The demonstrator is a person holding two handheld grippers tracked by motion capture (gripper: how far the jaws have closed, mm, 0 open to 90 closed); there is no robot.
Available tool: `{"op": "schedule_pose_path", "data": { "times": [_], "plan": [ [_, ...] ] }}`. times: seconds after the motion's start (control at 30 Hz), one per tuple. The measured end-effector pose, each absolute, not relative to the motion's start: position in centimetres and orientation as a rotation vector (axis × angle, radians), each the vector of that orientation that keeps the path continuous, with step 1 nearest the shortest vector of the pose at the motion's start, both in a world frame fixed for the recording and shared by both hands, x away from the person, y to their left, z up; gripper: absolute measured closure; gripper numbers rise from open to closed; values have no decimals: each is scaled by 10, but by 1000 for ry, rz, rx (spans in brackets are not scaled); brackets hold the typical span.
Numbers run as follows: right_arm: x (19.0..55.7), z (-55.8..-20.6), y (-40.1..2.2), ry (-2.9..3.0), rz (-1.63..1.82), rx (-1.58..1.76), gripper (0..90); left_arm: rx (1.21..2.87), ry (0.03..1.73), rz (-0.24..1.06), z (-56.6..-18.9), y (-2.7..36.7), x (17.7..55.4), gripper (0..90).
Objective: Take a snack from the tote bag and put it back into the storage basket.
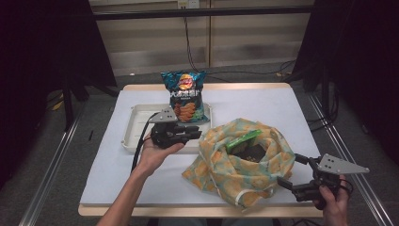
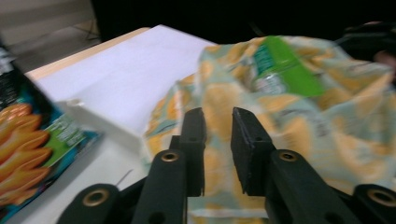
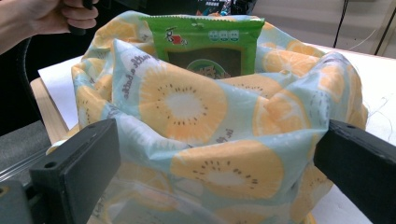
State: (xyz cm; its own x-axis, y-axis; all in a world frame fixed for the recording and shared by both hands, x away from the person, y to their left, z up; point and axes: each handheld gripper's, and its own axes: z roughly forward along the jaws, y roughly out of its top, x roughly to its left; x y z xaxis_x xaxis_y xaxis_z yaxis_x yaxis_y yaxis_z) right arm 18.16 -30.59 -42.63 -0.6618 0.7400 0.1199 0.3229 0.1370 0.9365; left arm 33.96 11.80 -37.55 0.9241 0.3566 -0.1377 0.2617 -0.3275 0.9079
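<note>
I count one fruit-print cloth bag [image 1: 240, 162] sitting on the near right of the white table [image 1: 263, 106], mouth open. One green packet [image 3: 205, 39] stands in that mouth, its lower half hidden by the cloth; a dark item beside it I cannot identify. One chip bag [image 1: 186, 96] stands in the single white tray [image 1: 134, 127], behind and left of the cloth bag. My left gripper [image 1: 190, 133] hovers over the tray's near edge, jaws slightly apart, holding nothing; its own view is blurred. My right gripper [image 1: 294, 172] stands wide open, straddling the cloth bag's near right side; I cannot tell whether the pads touch it.
</note>
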Motion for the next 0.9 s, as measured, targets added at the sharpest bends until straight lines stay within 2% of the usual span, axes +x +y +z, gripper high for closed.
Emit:
{"op": "schedule_pose_path", "data": {
  "times": [0.2, 0.27, 0.37, 0.4, 0.53, 0.73, 0.8, 0.9],
  "plan": [
    [179, -423, -301, 2020, 1578, 1000, 0, 1915, 403, 94, -365, 112, 325, 723],
    [179, -423, -299, 2026, 1574, 995, 0, 1903, 367, 97, -359, 106, 320, 683],
    [180, -423, -299, 2027, 1574, 1006, 1, 1897, 323, 67, -357, 94, 314, 702],
    [180, -423, -301, 2025, 1577, 1001, 1, 1885, 300, 12, -361, 85, 313, 719],
    [178, -423, -303, 2014, 1582, 1005, 1, 1907, 279, 25, -364, 69, 310, 720],
    [177, -423, -306, 2006, 1584, 1002, 1, 1937, 257, 8, -369, 44, 311, 674],
    [176, -422, -308, 1995, 1576, 1011, 1, 1944, 254, -15, -374, 36, 312, 629],
    [176, -421, -309, 1977, 1577, 1011, 0, 1986, 236, 15, -379, 30, 310, 616]
  ]
}}
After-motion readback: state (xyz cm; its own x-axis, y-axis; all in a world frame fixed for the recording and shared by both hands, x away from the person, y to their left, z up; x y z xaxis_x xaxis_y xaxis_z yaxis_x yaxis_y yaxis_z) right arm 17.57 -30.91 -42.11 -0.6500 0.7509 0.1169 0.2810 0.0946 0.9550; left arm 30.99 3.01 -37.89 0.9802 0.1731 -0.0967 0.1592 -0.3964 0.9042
